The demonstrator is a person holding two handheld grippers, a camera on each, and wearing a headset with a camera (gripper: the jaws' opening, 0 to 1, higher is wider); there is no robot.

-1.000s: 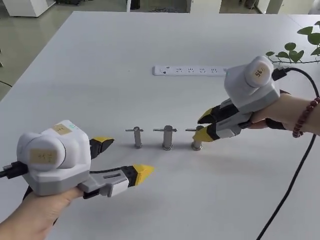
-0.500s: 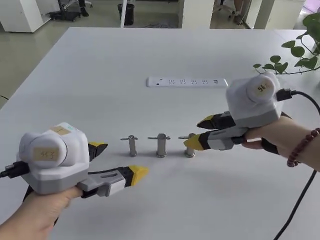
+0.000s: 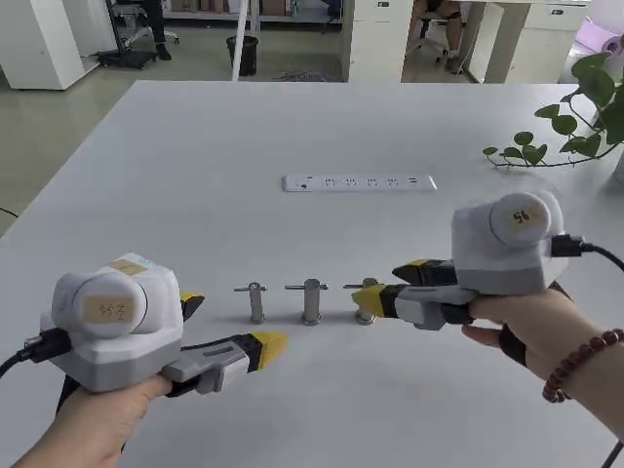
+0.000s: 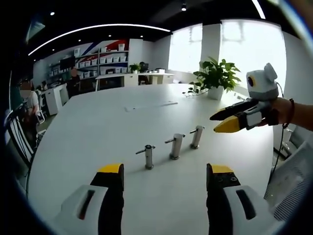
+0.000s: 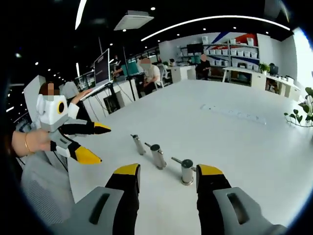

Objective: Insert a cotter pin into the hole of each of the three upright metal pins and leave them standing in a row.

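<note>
Bright, even daylight; soft shadows; gripper views bend at edges.

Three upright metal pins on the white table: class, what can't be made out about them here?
1. Rightmost upright metal pin, head view: yellow tip of the right hand-held gripper covers its shaft.
2. Leftmost upright metal pin, right gripper view: too small to judge detail at its top.
3. Pin holes: too small in every view.

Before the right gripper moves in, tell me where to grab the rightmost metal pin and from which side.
Probably grip the rightmost metal pin on its bare round shaft, below the cotter pin. Bring the right gripper from the person's side: the cotter pin and the neighbouring pin lie along the row.
</note>
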